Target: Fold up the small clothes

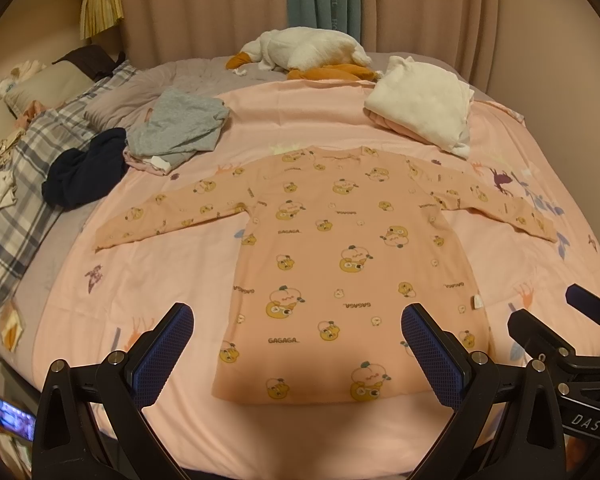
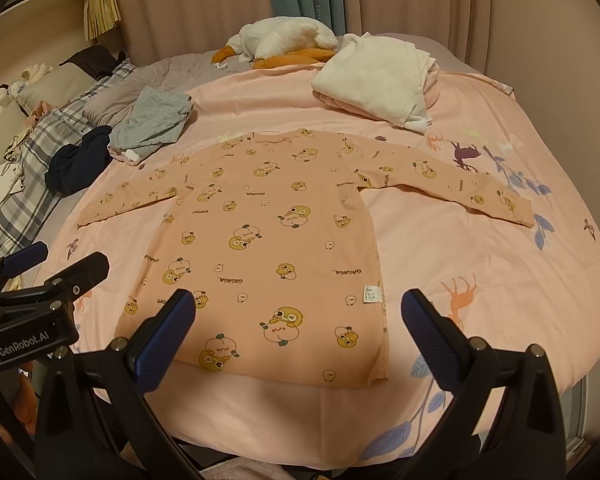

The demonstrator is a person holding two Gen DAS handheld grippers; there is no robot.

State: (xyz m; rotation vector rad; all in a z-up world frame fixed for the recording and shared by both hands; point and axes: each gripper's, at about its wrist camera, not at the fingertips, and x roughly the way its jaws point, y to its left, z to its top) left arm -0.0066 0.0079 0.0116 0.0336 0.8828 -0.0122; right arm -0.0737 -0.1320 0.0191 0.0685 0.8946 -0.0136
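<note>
Pink bedding [image 1: 172, 280], printed with deer and leaves, covers the bed and serves as the folding surface. Ahead of both tools, a peach long-sleeved top [image 1: 340, 248] lies flat, hem nearest, neckline farthest, its body axis running straight away from the tools and its sleeves spread out to either side. The left gripper [image 1: 298, 348] hovers above the hem with its jaws spread wide and holding nothing; the right gripper [image 2: 300, 336] hovers likewise, jaws apart and empty, over the hem's right corner near the side label [image 2: 371, 293]. Each sleeve probably falls to the gripper on its own side. Beyond the top, to the left, sit a grey garment [image 1: 182, 126] and a dark garment [image 1: 86, 166]; a cream folded pile [image 1: 424, 100] lies beyond to the right.
</note>
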